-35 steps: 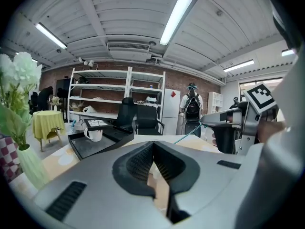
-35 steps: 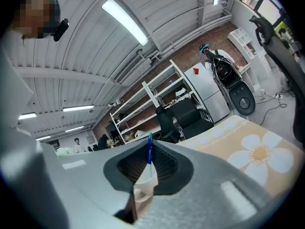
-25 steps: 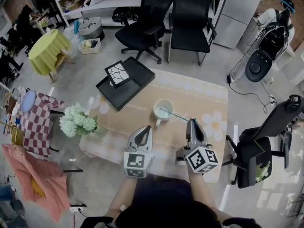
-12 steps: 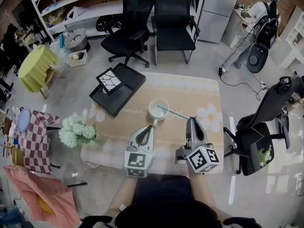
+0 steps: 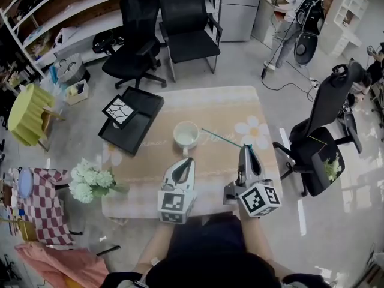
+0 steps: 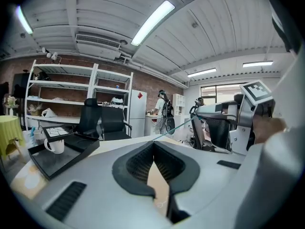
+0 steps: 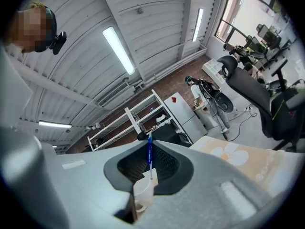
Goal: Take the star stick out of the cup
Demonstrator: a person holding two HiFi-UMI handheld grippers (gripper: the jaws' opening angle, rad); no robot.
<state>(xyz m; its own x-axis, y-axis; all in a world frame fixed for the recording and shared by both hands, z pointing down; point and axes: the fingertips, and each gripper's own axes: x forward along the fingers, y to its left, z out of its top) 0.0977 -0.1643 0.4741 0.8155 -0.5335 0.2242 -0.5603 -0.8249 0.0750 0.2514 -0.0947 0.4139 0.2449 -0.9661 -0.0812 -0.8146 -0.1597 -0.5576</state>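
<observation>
My right gripper [image 5: 245,150] has its fingers clamped on the star stick [image 5: 222,138]. The star end is too small to make out. My left gripper [image 5: 187,162] is near the cup [image 5: 186,135], fingers together on nothing. The stick's far tip was inside the cup a second ago and now hangs just beside its rim, over the counter [image 5: 228,107].

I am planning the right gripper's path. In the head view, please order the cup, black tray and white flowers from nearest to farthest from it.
1. cup, just left of the right gripper.
2. black tray, farther left and beyond the cup.
3. white flowers, at the far left.
</observation>
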